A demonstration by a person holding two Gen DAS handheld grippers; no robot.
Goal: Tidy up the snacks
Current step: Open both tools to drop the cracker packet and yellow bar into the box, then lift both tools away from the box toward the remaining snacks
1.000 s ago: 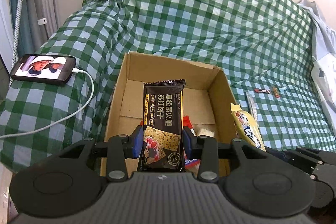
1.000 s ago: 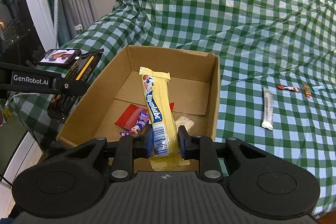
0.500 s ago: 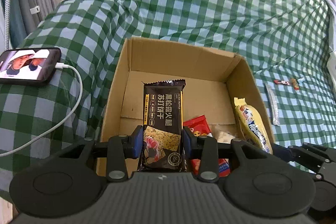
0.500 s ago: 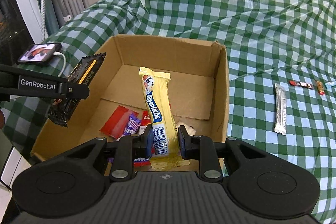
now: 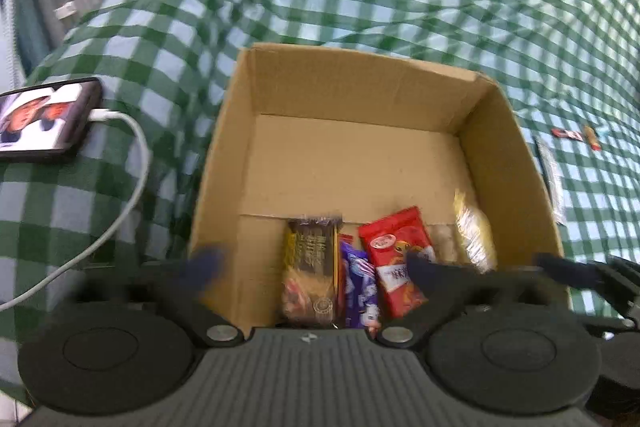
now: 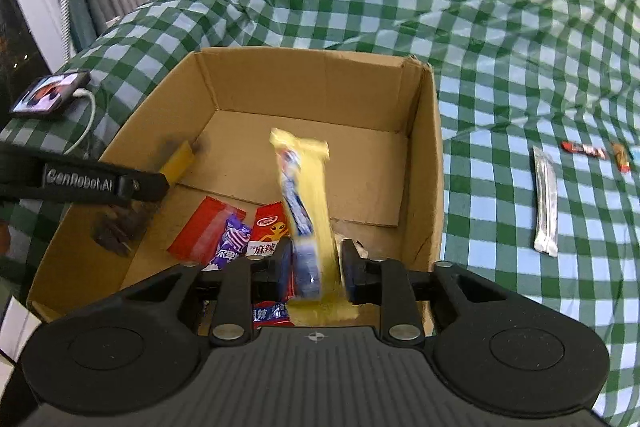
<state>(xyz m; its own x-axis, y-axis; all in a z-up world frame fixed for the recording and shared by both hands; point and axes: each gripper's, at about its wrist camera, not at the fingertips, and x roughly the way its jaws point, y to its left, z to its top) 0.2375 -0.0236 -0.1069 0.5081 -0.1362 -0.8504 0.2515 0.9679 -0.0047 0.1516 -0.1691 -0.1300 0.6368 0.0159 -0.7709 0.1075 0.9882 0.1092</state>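
Both tools over the cardboard box (image 5: 500, 155). Left tool (image 5: 310, 267) just opened wide; the dark cracker pack (image 5: 310, 267) falls free below it. Right tool (image 6: 314, 265) just opening, yellow candy pack (image 6: 306, 195) loose between its jaws. Ahead right, three small snacks wait on the checkered cloth (image 6: 500, 27).

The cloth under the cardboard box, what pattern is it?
Green and white check cloth, clearest in the right wrist view.

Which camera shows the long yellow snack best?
The right wrist view. There the yellow snack stands blurred between the right gripper, whose jaws have just been opening, above the cardboard box. The left wrist view catches only a blurry yellow piece by the box's right wall.
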